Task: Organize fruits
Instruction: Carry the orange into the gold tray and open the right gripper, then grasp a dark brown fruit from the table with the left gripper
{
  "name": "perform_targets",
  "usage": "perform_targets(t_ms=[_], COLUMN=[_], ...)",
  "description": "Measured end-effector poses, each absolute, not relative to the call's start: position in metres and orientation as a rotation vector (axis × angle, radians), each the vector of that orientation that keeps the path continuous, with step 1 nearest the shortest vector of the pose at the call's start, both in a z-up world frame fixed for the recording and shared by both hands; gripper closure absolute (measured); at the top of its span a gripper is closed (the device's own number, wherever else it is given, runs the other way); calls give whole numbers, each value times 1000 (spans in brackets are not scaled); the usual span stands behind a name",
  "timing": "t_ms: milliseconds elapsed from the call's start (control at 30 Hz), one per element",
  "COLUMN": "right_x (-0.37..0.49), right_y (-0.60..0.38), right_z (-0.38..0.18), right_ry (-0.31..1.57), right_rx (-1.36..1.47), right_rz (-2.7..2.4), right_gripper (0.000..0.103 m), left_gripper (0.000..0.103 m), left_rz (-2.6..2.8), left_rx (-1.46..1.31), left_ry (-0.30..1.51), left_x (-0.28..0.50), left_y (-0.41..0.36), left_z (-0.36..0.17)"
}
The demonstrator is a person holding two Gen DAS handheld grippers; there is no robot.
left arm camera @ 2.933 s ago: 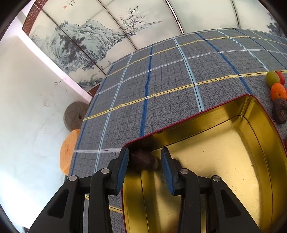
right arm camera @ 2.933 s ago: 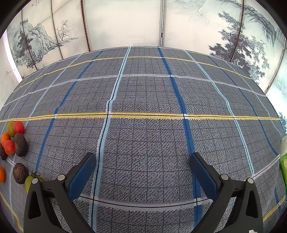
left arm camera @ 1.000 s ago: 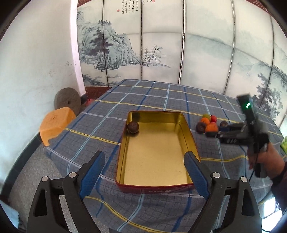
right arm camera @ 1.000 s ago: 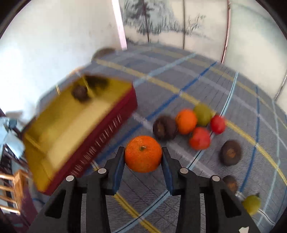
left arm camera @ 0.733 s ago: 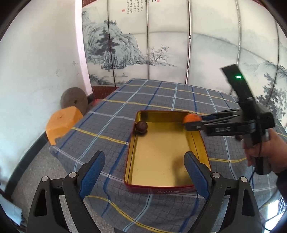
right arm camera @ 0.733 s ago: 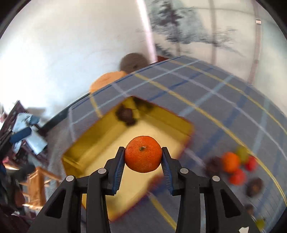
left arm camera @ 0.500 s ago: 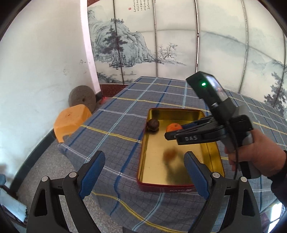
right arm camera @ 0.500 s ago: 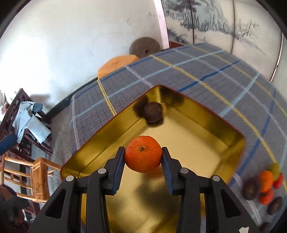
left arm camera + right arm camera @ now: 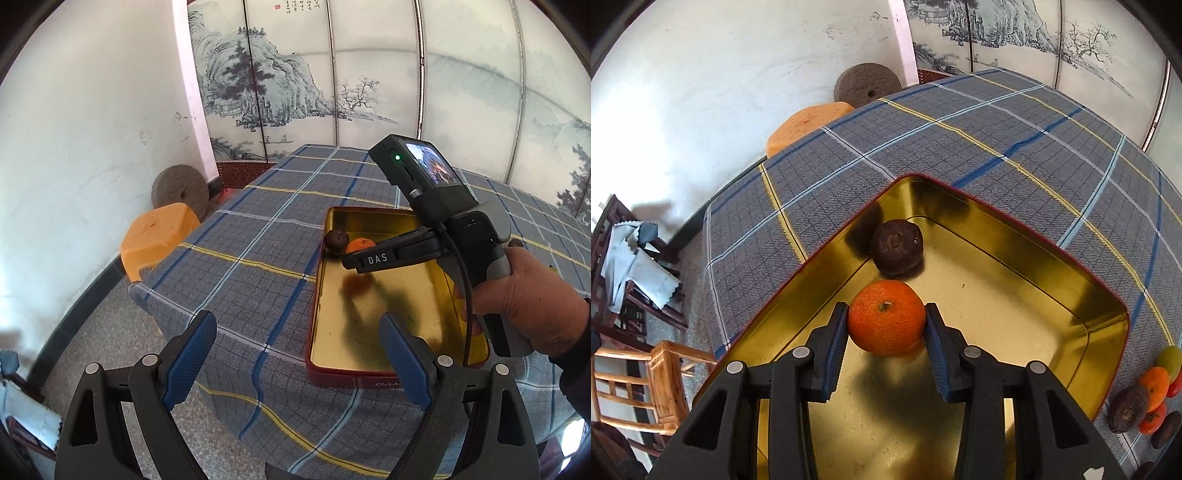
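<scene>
A gold tin tray with a red outside (image 9: 1027, 236) (image 9: 373, 214) lies on the checked tablecloth. A dark brown fruit (image 9: 896, 252) (image 9: 336, 240) sits in its far corner. My right gripper (image 9: 886, 325) is shut on an orange (image 9: 886, 322) and holds it inside the tray, just short of the brown fruit; the orange (image 9: 360, 244) also shows in the left wrist view. My left gripper (image 9: 297, 354) is open and empty, held back off the table's near edge. Several loose fruits (image 9: 1148, 391) lie on the cloth beyond the tray's right side.
An orange stool (image 9: 159, 236) and a round millstone (image 9: 180, 192) stand by the white wall left of the table. Wooden chairs with a cloth (image 9: 631, 266) stand on the floor. A painted screen (image 9: 332, 81) backs the table.
My right gripper has carried the orange lower and further into the tray, toward the brown fruit in the corner. My left gripper has drawn back and swung slightly left, still open.
</scene>
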State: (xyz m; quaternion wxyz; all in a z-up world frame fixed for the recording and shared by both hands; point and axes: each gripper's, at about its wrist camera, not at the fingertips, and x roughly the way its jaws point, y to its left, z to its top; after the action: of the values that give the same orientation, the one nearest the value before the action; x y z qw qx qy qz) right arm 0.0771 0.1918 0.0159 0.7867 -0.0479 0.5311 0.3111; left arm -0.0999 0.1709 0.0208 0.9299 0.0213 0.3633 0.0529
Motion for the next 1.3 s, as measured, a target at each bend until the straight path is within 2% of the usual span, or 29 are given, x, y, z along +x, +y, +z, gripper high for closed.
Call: perform_targets(t_ms=[133,200,333,400,533,700,800,867,1300], right_x=[76,75,70,65,49,18,-1,-12,-61], right_y=[193,190,180,174,156,116,85,64,-139], right_z=[18,22,38,48,70,98,105,106,64], right_ry=[1127,1108,1043,1001,916,804,758,736,796], right_rx=[-81,-64,-17,1,17,15,-8,-18,6], right_rz=[681,677,691,693,681,644,586,542,93], right_gripper=[62,49,38,37,28,26,18,17,14], left_gripper=[13,13,13,13,13,13,13,12,12], left_rz=[116,119,124,125,125,124,119,114,62], left_rx=[59,67,81,90,103,126,142,155,271], left_ry=[749,749,740,740,734,717,705,703,680], left_x=[-100,-101,-102,-102,-104,-108,-111,-112,-111], left_y=[168,165,163,162,158,150,143,138,89], left_z=[20,19,20,21,23,30,34,35,43])
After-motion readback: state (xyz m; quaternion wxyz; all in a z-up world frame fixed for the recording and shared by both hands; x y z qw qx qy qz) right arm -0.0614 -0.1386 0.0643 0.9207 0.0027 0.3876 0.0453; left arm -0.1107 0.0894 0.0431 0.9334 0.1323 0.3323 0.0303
